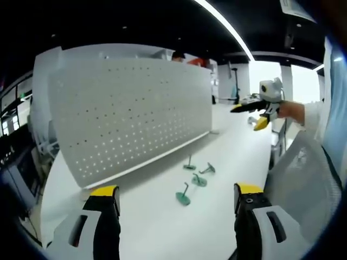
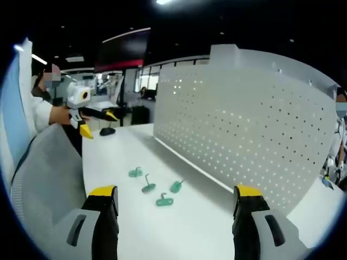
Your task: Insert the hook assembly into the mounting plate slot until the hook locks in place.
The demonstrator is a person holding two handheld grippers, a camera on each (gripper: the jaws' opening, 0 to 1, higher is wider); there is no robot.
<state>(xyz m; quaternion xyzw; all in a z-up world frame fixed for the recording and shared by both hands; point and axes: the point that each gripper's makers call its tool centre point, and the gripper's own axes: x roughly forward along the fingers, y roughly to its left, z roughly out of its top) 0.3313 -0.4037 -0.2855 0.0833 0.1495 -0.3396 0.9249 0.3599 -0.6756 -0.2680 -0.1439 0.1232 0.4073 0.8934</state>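
Nothing picked up yet: both grippers hang back from the bench.

Four green hooks (image 1: 195,179) lie on the white table (image 1: 162,222) before the upright perforated plate (image 1: 130,108); next, one gripper must descend onto a hook. Left gripper (image 1: 177,197) and right gripper (image 2: 177,197) hover level, jaws wide apart, empty.

Too small for you to read
Your four small green plastic hooks (image 1: 196,179) blur together; the white perforated mounting plate's (image 2: 244,130) slots can't be told apart.

hooks (image 2: 149,188): 4 green | pegboard (image 2: 244,135): 1 | table (image 2: 119,157): 1
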